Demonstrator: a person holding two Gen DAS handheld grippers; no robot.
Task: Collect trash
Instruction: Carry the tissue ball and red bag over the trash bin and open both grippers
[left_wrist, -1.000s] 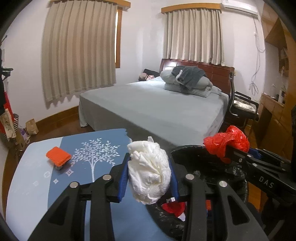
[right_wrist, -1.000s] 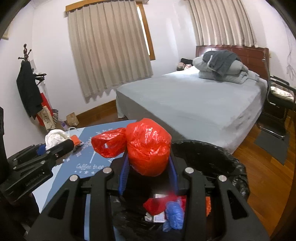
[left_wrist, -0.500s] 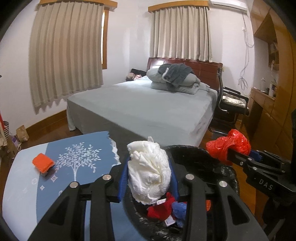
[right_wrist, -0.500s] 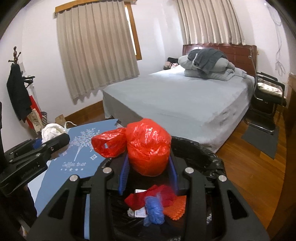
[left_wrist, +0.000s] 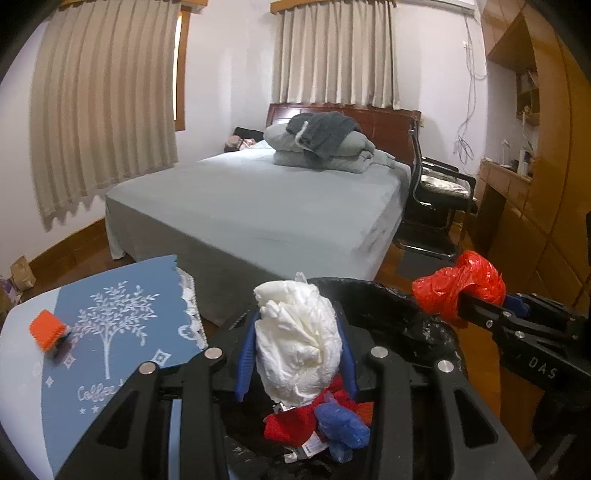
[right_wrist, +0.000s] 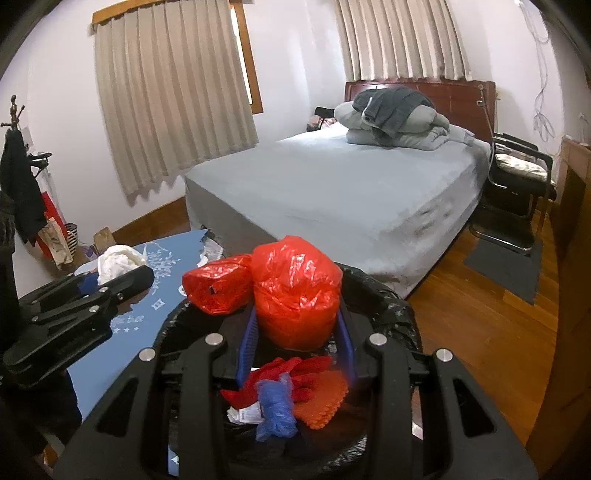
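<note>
The left gripper (left_wrist: 297, 349) pinches a white paper wad (left_wrist: 299, 343) and the right gripper (right_wrist: 295, 325) pinches a red plastic bag (right_wrist: 295, 295), both above the black-lined bin (right_wrist: 388, 302) holding red, blue and orange scraps. Beside it, an orange piece (left_wrist: 46, 328) lies on the blue table (left_wrist: 122, 317); beyond stands a grey bed (left_wrist: 266, 199).

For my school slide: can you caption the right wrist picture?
Right gripper holds a red bag over the black bin.
</note>
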